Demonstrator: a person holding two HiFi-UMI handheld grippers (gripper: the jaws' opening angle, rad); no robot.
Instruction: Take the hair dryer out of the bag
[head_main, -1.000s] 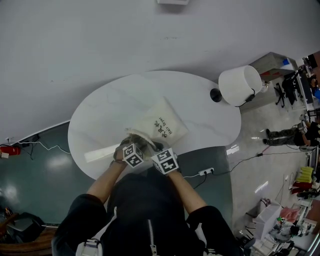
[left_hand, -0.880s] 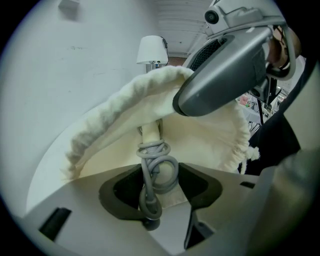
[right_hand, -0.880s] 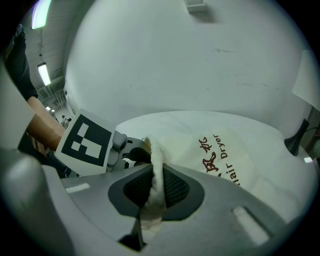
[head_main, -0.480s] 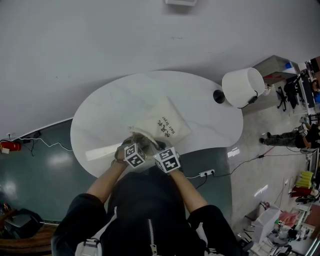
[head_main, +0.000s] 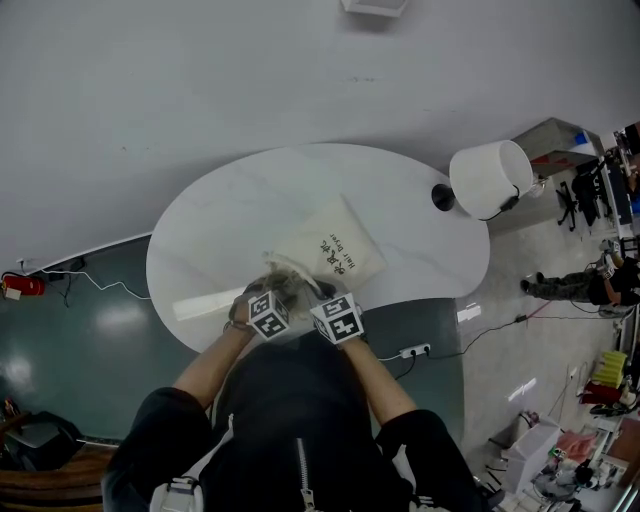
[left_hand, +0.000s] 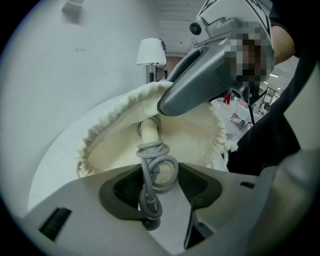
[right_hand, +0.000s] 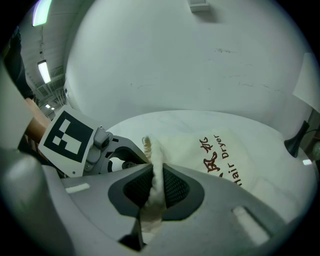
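Left gripper view: left gripper (left_hand: 159, 189) jaws stand wide, closed on the handle of the cream plastic hair dryer (left_hand: 149, 131), with its grey coiled cord (left_hand: 156, 167) between the pads. The dryer's body lies inside the cream drawstring cloth bag (left_hand: 115, 145). Right gripper (right_hand: 152, 187) jaws are nearly together, pinching the bag rim. Judgement: keep the rim pinned and draw the handle straight out through the mouth; the gathered rim or the cord loops may snag. The bag lies on an oval white desk (head_main: 220, 230); a white-shaded lamp (head_main: 486, 176) stands well apart.
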